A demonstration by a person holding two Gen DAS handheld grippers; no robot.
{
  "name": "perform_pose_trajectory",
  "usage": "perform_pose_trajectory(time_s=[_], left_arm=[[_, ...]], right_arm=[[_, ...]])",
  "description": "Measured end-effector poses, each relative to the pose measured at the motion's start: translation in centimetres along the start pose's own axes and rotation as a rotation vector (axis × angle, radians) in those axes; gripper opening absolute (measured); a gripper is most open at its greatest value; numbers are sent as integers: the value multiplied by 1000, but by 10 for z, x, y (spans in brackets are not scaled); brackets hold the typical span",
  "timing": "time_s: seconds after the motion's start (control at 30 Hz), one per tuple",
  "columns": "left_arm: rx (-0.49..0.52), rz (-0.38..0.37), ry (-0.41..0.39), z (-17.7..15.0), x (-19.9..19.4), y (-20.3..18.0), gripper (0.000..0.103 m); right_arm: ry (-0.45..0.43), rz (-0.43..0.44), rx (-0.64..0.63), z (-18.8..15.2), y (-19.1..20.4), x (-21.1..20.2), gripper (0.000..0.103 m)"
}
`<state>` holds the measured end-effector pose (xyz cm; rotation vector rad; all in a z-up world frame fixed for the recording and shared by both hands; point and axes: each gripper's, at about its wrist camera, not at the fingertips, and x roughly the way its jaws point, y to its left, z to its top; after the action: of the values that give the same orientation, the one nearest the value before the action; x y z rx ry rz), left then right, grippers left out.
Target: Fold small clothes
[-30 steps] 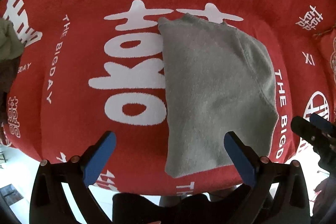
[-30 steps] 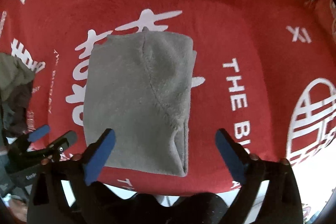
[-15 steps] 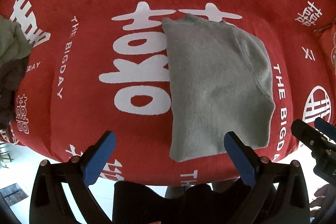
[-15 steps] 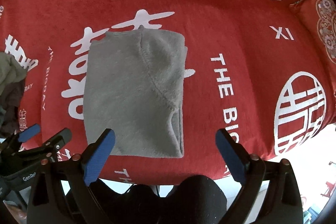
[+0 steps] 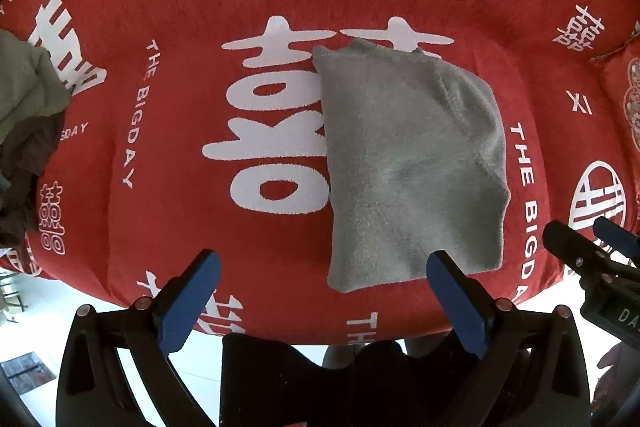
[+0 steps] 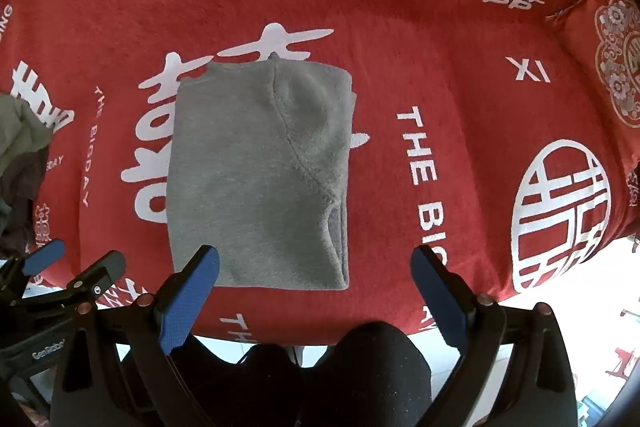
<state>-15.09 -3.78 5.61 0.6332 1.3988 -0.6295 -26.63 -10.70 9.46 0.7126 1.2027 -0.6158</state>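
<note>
Ahead of both sets of blue-padded fingers, a folded grey garment (image 6: pixel 260 175) lies flat on a red blanket (image 6: pixel 460 39) printed with white characters and the words "THE BIGDAY". The right gripper (image 6: pixel 314 291) hovers with its fingers spread wide and empty; the garment's near edge sits between them, closer to the left finger (image 6: pixel 188 303), with nothing touching it. The left gripper (image 5: pixel 324 299) is also wide open and empty; the garment lies ahead of its right finger (image 5: pixel 456 303), while red blanket fills the gap between the fingers. Far off to the left of the fingers, a heap of olive and dark clothes (image 5: pixel 28 115) rests at the blanket's edge, well apart from the grey garment.
</note>
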Motion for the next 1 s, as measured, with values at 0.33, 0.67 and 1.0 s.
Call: perform_pose_trajectory(time_s=[0.33, 0.67, 1.0], left_arm=[[1, 7, -7, -1, -6, -1, 103], [1, 7, -13, -2, -9, 0, 103], [12, 22, -31, -1, -13, -2, 103]], right_arm=[[10, -23, -23, -1, 5, -1, 97], [15, -33, -32, -3, 7, -2, 97], [14, -45, -30, -4, 9, -3, 97]])
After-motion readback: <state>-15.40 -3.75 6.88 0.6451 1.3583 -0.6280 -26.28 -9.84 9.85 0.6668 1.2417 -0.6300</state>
